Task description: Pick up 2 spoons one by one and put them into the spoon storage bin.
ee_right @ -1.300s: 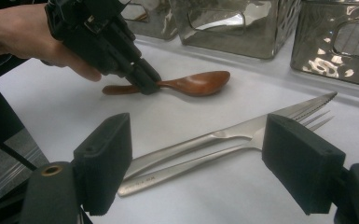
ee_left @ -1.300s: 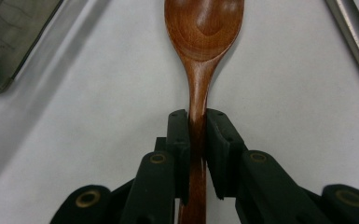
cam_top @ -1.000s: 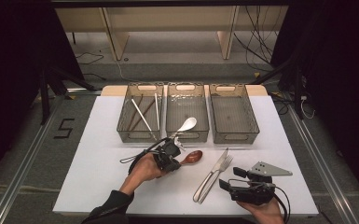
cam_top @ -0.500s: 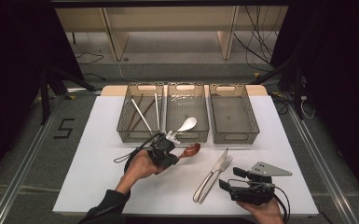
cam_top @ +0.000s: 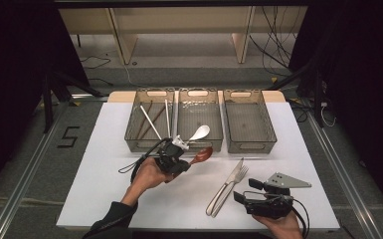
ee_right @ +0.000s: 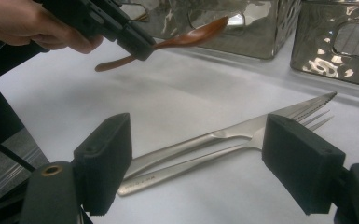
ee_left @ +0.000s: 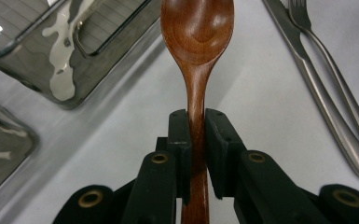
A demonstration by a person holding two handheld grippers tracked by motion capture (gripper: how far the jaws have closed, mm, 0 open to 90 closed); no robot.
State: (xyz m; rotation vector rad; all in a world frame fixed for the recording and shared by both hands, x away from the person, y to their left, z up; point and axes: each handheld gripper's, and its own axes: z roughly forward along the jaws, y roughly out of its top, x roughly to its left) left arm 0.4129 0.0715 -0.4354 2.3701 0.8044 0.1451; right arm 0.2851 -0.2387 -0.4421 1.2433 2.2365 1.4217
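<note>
My left gripper (cam_top: 188,162) is shut on the handle of a brown wooden spoon (cam_top: 204,154), held just above the white table in front of the middle tray (cam_top: 199,97). In the left gripper view the jaws (ee_left: 196,116) pinch the handle and the spoon bowl (ee_left: 198,32) points away. My right gripper (cam_top: 243,190) rests near the front right edge, open, nothing between its jaws. In the right gripper view the gripper (ee_right: 200,135) faces a steel knife and fork (ee_right: 224,137) lying side by side, and the other gripper carries the spoon (ee_right: 191,37) beyond.
Three wire trays stand in a row at the back: the left tray (cam_top: 129,130) holds chopsticks (cam_top: 150,123), a white spoon (cam_top: 199,133) leans on the middle one's front, and the right tray (cam_top: 248,144) is beside it. The knife and fork (cam_top: 227,185) lie between the hands.
The left gripper has carried the wooden spoon a little farther toward the trays. The right gripper has stayed put.
</note>
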